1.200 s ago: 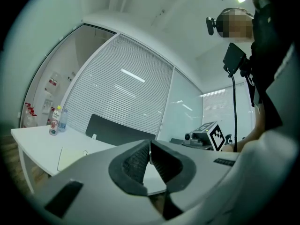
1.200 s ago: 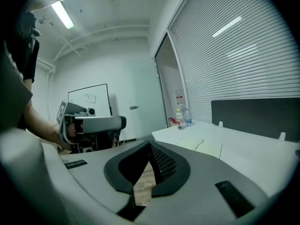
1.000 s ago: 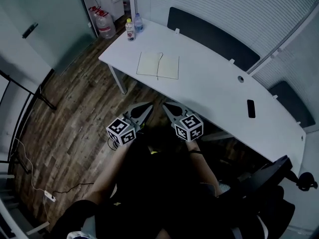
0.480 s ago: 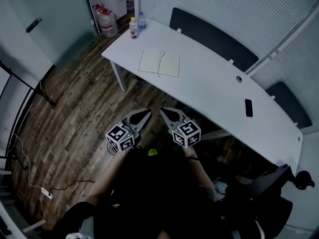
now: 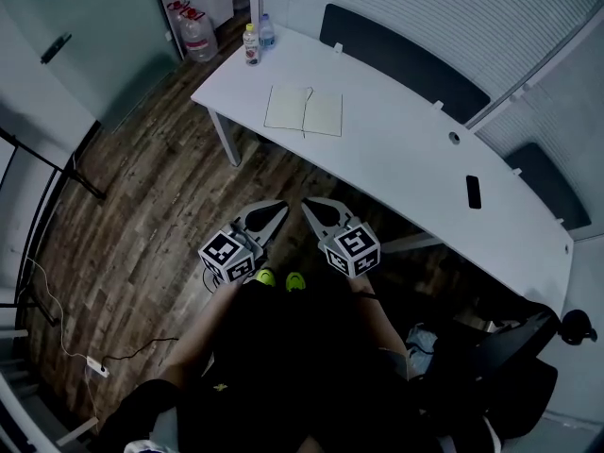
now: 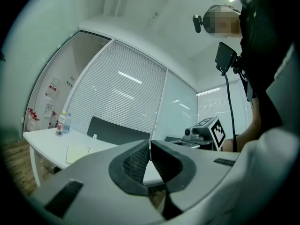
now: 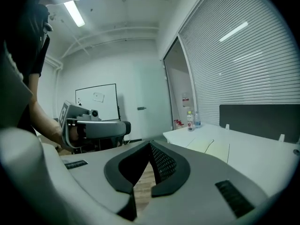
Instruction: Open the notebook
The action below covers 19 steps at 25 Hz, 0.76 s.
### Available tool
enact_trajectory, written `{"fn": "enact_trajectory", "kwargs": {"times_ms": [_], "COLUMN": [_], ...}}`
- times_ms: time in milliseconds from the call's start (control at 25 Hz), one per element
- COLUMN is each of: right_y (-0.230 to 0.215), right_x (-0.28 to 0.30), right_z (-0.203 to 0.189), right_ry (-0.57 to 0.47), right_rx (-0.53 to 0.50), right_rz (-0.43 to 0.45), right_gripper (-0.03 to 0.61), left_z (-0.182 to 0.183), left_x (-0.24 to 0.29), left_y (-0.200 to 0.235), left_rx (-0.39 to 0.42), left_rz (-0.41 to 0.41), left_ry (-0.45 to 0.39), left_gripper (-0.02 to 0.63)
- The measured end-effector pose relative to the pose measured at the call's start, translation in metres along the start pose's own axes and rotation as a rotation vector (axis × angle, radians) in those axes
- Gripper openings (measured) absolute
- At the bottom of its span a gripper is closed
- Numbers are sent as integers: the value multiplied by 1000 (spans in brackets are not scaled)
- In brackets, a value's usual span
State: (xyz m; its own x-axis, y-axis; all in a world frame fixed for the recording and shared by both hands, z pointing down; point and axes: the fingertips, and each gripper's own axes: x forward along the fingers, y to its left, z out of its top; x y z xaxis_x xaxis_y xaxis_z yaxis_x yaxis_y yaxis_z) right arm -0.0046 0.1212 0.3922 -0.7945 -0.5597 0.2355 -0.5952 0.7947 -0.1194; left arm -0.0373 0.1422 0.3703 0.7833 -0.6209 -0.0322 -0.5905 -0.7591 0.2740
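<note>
Head view: the notebook [image 5: 303, 111] lies open on the white desk [image 5: 396, 159] near two bottles [image 5: 256, 42], and the left gripper [image 5: 271, 213] and right gripper [image 5: 314, 209] hang side by side well short of it. Left gripper view: tips pressed together, nothing between them. Right gripper view: same deal, closed up and empty.

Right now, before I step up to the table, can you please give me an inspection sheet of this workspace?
Surface: white table, standing on the wood floor.
Job's things: notebook, lying open on the table.
Clutter: bottles at the table's corner; black phone.
Grippers: left gripper and right gripper both shut, empty, short of the table.
Cables: cable with power strip on the floor.
Surroundings: water jugs, blinds.
</note>
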Motion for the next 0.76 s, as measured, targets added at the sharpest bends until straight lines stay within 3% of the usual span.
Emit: {"fn": "enact_trajectory", "kwargs": {"times_ms": [760], "right_y": [-5], "right_x": [14], "right_z": [2], "right_ry": [6], "right_rx": [5], "right_rz": [-6], "right_gripper": [11], "left_z": [4], "left_x": [8], "left_y": [18], "left_rx": [-19], "left_rz": [-3], "left_ry": [-4], "left_gripper": [28]}}
